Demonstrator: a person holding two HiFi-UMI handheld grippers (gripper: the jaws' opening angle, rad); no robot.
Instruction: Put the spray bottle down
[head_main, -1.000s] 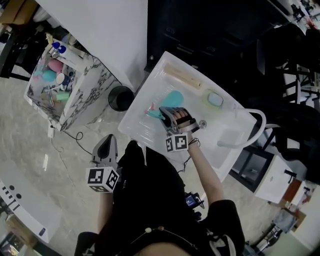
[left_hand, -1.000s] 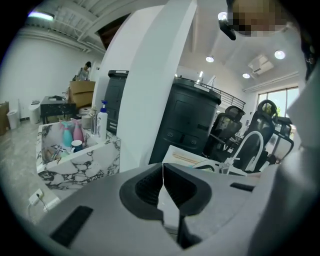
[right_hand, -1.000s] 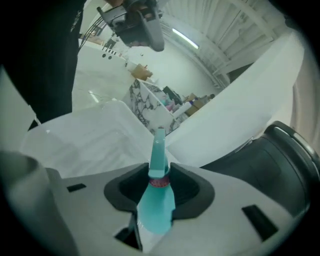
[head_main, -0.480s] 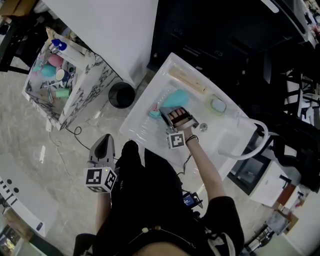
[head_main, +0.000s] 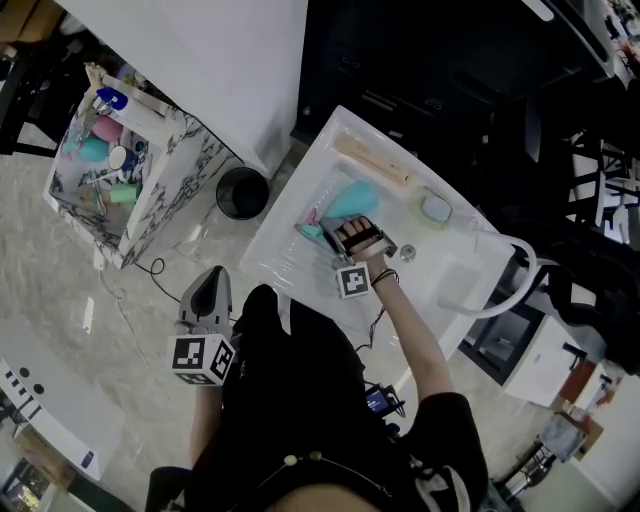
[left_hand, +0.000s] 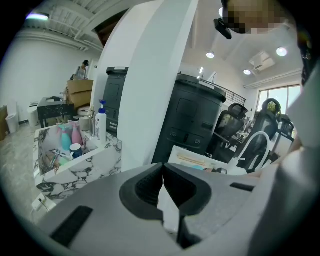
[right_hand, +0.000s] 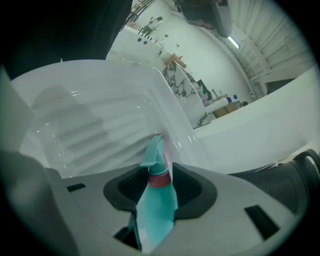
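Setting spray bottle (right_hand: 157, 205) down in sink (right_hand: 90, 125) with right fingers (right_hand: 189, 189) opening around it, left fingers (left_hand: 147, 187) clenched empty. Next: let go, lift away.

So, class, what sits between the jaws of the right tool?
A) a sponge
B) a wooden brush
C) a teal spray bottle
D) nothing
C: the neck of the teal spray bottle stands between the jaws of the right tool, which are just opening.
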